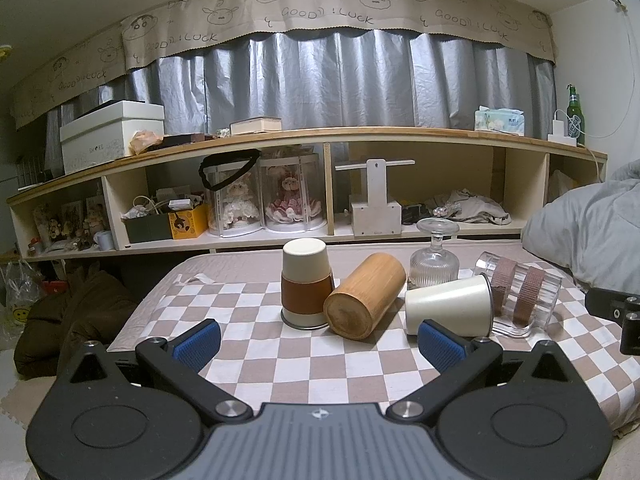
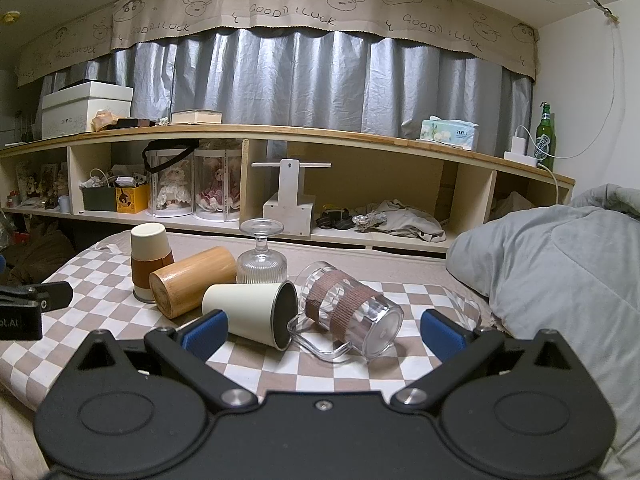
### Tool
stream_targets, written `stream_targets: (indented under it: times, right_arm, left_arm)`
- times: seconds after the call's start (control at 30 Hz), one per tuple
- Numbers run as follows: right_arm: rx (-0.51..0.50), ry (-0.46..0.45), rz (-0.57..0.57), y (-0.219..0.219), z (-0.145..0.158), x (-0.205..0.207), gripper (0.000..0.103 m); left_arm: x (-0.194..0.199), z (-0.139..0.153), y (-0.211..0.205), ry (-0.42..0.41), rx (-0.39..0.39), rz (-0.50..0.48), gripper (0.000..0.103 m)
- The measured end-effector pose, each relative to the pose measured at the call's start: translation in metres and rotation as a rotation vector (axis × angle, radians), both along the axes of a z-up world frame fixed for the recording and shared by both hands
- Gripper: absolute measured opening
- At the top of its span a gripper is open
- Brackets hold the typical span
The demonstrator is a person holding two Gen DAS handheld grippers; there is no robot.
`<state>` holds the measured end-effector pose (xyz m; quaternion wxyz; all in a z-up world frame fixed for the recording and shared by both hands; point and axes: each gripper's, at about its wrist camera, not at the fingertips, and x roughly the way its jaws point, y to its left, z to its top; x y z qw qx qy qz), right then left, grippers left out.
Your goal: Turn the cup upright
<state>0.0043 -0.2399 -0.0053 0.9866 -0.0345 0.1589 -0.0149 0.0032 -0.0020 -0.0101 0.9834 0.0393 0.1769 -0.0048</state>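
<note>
checkered cloth (image 1: pixel 256 360): five cups (image 1: pixel 448 308)

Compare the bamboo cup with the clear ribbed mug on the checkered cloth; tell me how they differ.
The bamboo cup is opaque, tan wood; the clear ribbed mug is see-through with two brown bands around it. The bamboo cup has no handle, while the clear ribbed mug has one, resting on the checkered cloth. The bamboo cup leans against the upside-down sleeved cup; the clear ribbed mug lies against the cream cup. Both lie tipped on their sides.
</note>
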Motion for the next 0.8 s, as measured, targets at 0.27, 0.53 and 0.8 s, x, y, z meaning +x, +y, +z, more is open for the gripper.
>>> stream_targets:
  times: [0.27,0.53,0.8]
  right_arm:
    - [0.001,0.0,0.0,0.0,0.0,0.0,0.103]
    - [0.001,0.0,-0.001,-0.001,0.0,-0.001,0.103]
    - [0.007,-0.009,0.002,0.0,0.002,-0.002,0.103]
  left_arm:
    - [-0.001,0.001,-0.001,0.001,0.0,0.001,0.103]
    - [0.0,0.001,-0.001,0.001,-0.004,0.001,0.103]
    - [0.009,0.011,-0.002,0.003,-0.001,-0.033,0.103]
